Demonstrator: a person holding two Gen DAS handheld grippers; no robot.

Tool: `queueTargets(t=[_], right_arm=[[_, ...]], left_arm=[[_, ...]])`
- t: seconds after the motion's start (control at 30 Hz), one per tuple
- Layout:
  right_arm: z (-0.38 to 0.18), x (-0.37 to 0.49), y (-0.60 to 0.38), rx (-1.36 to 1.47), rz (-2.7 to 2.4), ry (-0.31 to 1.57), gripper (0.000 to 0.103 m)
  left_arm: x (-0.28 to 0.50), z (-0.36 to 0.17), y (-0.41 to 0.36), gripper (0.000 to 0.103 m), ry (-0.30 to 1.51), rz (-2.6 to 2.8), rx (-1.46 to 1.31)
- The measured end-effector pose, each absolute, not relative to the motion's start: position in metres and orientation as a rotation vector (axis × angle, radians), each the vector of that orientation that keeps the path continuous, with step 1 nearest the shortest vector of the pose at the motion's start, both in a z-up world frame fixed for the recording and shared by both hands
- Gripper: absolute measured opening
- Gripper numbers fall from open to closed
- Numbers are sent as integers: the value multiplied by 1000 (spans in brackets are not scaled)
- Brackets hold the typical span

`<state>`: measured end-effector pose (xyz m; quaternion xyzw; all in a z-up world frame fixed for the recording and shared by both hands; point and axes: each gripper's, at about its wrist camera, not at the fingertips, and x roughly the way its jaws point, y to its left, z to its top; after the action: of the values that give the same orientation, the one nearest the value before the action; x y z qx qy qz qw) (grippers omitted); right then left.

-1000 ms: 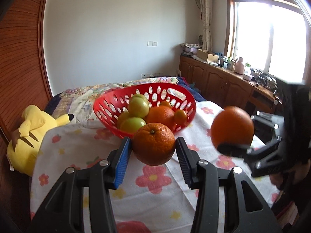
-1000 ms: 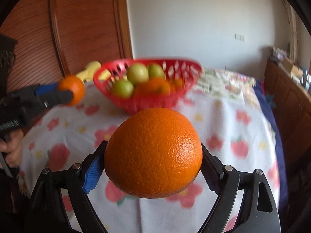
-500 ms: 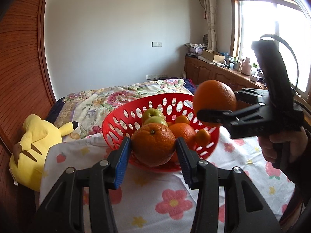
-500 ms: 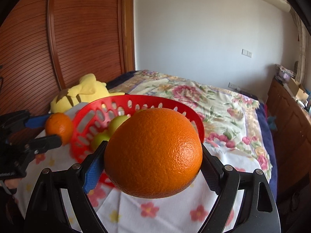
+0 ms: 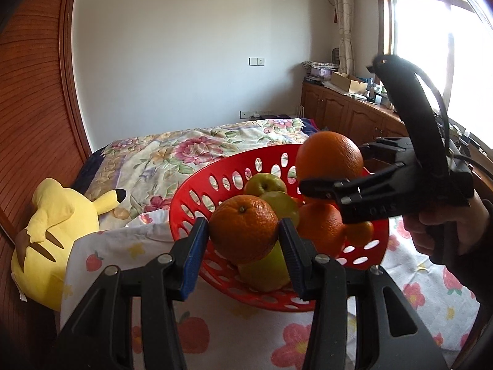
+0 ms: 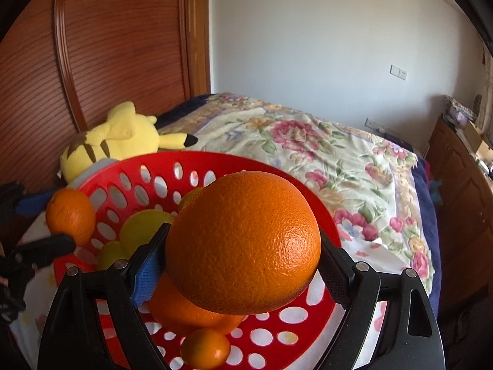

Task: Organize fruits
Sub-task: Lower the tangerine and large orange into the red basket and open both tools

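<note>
Both grippers have moved over the red basket (image 5: 191, 197). Left view: left gripper (image 5: 243, 240) pinches a mandarin (image 5: 243, 228) at centre; right gripper (image 5: 320, 182) shows embossed letters, unreadable. Right view: it clamps a large orange (image 6: 243, 246) above the basket's fruit.

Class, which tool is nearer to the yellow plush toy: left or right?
Left. The left tool is at the basket's toy side; the right tool is over the far side.
</note>
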<state>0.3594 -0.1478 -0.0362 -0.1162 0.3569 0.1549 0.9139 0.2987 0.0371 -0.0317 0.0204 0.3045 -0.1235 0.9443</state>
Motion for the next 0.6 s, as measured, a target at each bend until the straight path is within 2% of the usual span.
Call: queueTargets(t=[0.6], right_arm=[[-39,364,-155,-201,314,730,90]], left_arm=[[322,-44,39,47,643,-223,38]])
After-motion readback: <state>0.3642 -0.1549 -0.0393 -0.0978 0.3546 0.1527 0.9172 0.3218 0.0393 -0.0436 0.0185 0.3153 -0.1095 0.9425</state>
